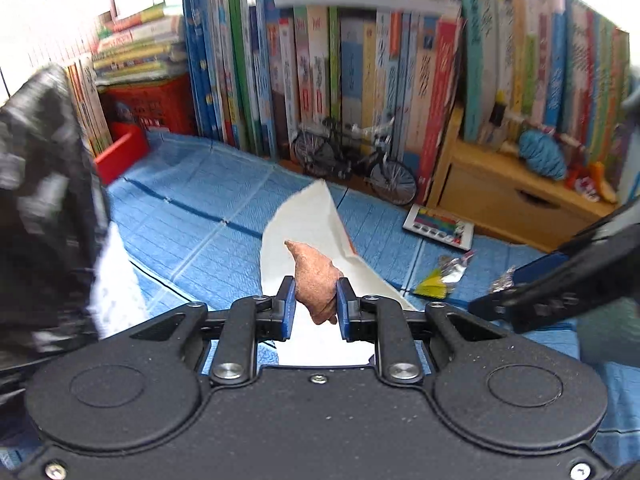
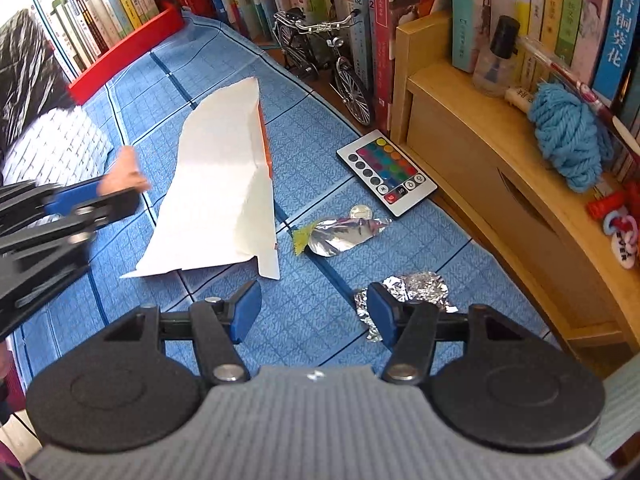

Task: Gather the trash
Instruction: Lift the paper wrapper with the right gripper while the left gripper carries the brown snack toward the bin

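Left gripper (image 1: 316, 304) jaws pinch brown scrap (image 1: 314, 276), soft & light. Right gripper (image 2: 314, 312) jaws spread over crumpled foil (image 2: 416, 288); flimsy, grab its bulk.

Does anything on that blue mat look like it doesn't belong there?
Yes: litter. A flattened white carton lies open, with a torn silver wrapper and crumpled foil nearby. The remote control lies askew by the wooden drawer unit.

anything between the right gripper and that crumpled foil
Nothing visible. The right gripper is open over bare blue mat, and the crumpled foil lies right beside its right finger.
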### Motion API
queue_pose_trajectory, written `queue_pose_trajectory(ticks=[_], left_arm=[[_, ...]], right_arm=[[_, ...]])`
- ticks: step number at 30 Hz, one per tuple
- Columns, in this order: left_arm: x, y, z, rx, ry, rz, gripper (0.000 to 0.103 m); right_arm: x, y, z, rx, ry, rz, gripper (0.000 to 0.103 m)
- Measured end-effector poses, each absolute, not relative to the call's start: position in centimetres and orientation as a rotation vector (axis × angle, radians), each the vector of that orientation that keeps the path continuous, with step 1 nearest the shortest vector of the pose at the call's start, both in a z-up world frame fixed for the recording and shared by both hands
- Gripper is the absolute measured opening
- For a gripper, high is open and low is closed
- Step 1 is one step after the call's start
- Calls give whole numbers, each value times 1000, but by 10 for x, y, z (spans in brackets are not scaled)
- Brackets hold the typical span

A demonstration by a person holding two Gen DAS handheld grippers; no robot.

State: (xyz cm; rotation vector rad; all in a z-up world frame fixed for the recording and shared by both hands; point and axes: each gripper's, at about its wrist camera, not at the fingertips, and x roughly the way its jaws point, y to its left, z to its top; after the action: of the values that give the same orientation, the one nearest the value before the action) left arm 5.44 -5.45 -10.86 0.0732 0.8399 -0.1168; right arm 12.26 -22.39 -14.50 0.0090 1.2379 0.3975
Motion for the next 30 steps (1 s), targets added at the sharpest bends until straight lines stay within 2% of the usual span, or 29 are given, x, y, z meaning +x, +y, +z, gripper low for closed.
queue_pose_trajectory(ticks=[11, 21, 25, 26, 27, 28, 30], left_arm=[[21, -30, -50, 15, 690, -143, 20], [20, -5, -32, -6, 649, -92, 20], [15, 2, -25, -11, 627, -86, 21], [15, 3, -24, -13, 625, -84, 21], [14, 4, -23, -17, 624, -86, 21], [14, 5, -21, -19, 624, -88, 21], [12, 7, -19, -19, 622, -91, 21]], right_arm=[[144, -194, -145, 53, 1216, 405, 71], [173, -151, -172, -106, 1240, 419, 71], [187, -140, -184, -122, 1275, 418, 67], [189, -138, -187, -121, 1290, 415, 60], [191, -136, -189, -125, 1307, 409, 40], [191, -136, -191, -125, 1320, 403, 29], [188, -134, -189, -128, 1329, 403, 21]])
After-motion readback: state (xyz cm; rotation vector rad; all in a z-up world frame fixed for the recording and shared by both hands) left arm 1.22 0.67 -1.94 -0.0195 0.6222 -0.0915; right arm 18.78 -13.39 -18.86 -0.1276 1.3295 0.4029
